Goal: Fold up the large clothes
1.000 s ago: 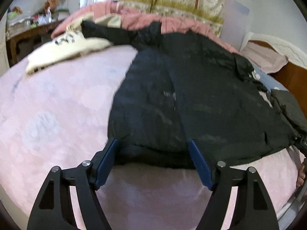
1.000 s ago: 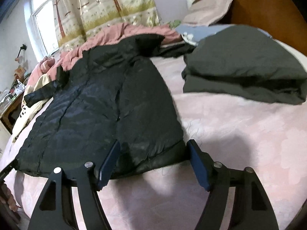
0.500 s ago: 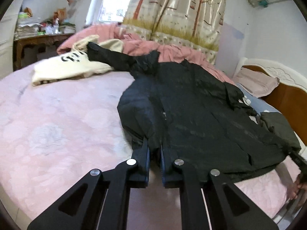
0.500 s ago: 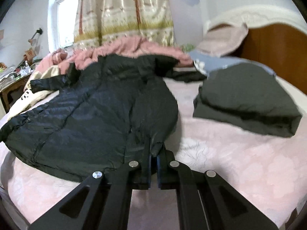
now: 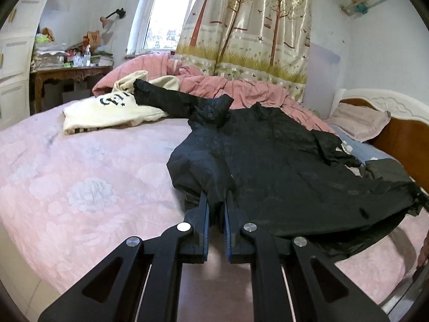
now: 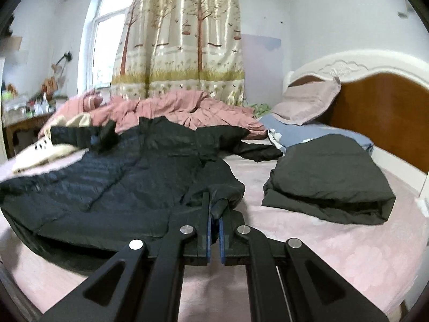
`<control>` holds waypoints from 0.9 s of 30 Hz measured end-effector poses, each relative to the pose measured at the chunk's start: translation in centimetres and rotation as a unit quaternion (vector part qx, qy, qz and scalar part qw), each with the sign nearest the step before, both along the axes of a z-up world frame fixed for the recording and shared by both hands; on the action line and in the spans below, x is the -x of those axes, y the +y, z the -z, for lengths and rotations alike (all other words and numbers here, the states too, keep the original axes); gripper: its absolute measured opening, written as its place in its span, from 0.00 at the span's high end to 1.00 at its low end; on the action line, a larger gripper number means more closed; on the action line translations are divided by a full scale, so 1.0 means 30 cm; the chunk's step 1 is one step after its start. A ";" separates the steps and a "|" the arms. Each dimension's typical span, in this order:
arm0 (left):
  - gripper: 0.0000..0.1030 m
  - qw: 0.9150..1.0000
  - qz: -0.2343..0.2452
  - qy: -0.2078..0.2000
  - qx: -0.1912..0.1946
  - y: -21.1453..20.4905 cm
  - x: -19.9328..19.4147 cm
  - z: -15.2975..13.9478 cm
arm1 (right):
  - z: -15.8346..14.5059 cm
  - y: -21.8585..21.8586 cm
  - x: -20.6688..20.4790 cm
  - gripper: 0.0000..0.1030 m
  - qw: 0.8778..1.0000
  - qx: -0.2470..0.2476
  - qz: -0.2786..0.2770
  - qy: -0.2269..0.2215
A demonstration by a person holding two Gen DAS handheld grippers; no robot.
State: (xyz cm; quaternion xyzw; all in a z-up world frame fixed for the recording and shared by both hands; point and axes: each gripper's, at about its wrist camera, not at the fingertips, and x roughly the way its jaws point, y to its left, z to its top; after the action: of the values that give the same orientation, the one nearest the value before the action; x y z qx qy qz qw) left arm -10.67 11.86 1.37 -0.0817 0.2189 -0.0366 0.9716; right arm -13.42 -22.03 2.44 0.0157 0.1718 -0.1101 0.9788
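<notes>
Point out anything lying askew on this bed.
The black coat's sleeve is flung sideways over the cream sweatshirt. The pink quilt is heaped up, unmade, behind it.

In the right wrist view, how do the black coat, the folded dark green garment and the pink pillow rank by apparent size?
1. black coat
2. folded dark green garment
3. pink pillow, though it lies farther away, so its true size is unsure.

Both grippers are clamped down. Left black two-finger gripper with blue pads (image 5: 216, 201), bottom centre of its frame, is pinching a bunch of black puffy coat (image 5: 281, 171) hem. Right black gripper (image 6: 214, 204) has the same pinch, fingers nearly touching.
</notes>
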 end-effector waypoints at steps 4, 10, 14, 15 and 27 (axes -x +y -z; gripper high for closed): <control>0.93 1.000 -0.003 -0.007 -0.017 -0.015 0.070 -0.070 | -0.028 0.007 0.047 0.95 0.999 0.037 0.010 -0.021; 0.93 0.999 -0.019 0.010 -0.035 -0.030 0.025 -0.206 | -0.118 0.045 0.108 0.96 0.998 0.042 0.007 -0.045; 0.93 0.996 -0.051 0.040 -0.056 -0.040 -0.149 -0.260 | -0.165 0.047 -0.010 0.96 0.999 0.044 0.018 -0.012; 0.93 0.996 -0.056 0.041 -0.054 -0.042 -0.187 -0.268 | -0.172 0.038 -0.052 0.96 0.999 0.039 0.017 -0.009; 0.92 0.975 -0.054 0.184 -0.117 -0.144 -0.755 0.065 | 0.135 -0.034 -0.667 0.95 0.989 0.027 0.029 0.142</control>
State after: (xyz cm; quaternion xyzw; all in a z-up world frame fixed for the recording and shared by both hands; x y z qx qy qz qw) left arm 11.99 7.55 -0.59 0.0152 0.3917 0.0574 0.9182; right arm 6.59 -23.04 -1.62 -0.0217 0.3051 -0.1444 0.9411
